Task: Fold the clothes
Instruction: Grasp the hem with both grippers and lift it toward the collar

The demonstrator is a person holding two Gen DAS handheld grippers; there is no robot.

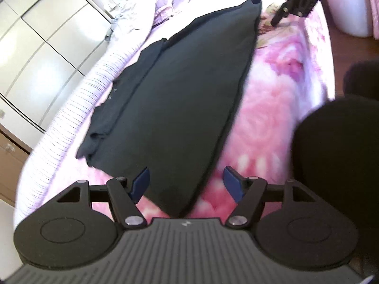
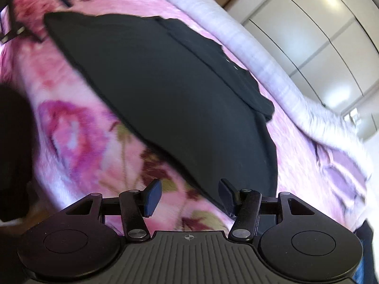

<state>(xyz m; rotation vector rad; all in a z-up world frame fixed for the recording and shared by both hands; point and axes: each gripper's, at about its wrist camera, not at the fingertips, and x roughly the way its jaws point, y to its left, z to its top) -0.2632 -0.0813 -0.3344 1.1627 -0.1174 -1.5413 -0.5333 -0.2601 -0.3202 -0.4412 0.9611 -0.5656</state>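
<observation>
A dark garment [image 1: 184, 99] lies folded lengthwise into a long strip on a pink floral blanket [image 1: 272, 94]. My left gripper [image 1: 187, 184] is open just above the strip's near end, and the cloth runs between its blue fingertips [image 1: 142, 183] without being pinched. At the far end the right gripper [image 1: 270, 4] hangs by the strip's corner. In the right wrist view the garment [image 2: 177, 94] stretches away to the upper left. My right gripper [image 2: 189, 196] is open, its right fingertip over the near hem. The left gripper [image 2: 16, 21] shows blurred at the far end.
A striped white and lilac quilt [image 1: 78, 108] [image 2: 260, 54] is bunched along the garment's far side. White wardrobe doors [image 1: 35, 47] [image 2: 319, 35] stand beyond it. A person's dark clothing [image 1: 331, 165] [image 2: 11, 153] borders the bed edge. A white container [image 1: 350, 11] stands on the wooden floor.
</observation>
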